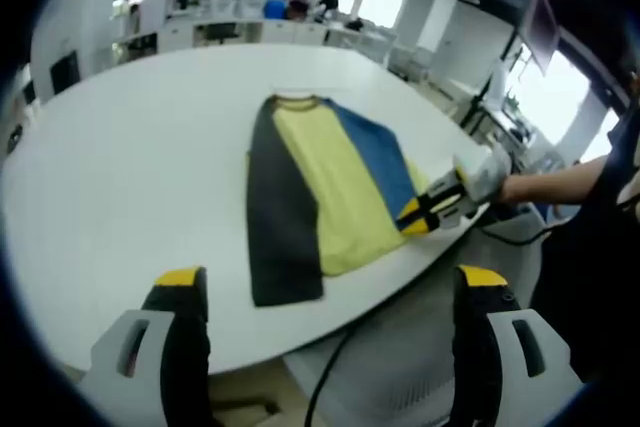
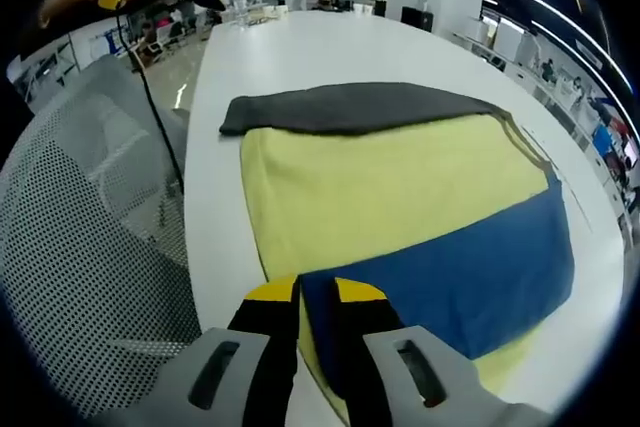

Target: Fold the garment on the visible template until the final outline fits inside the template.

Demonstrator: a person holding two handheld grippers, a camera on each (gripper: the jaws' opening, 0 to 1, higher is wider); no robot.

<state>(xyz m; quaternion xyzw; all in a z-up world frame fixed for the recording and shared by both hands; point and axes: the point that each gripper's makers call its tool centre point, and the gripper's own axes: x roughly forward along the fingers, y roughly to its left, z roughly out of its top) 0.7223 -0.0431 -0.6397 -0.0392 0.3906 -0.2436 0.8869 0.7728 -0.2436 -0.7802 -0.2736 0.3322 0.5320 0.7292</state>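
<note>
Blue sleeve (image 2: 450, 267) of the garment (image 2: 400, 197) is pinched in the right gripper (image 2: 316, 299); left gripper (image 1: 330, 282) spread wide, empty, above the table (image 1: 120, 177)

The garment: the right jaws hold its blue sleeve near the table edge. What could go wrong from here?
1. The right gripper pinches only the blue sleeve; pulling may drag the whole garment instead of folding it.
2. It lies near the table edge, so cloth could slide off.
3. The left gripper is open and away, so nothing anchors the dark sleeve.
</note>
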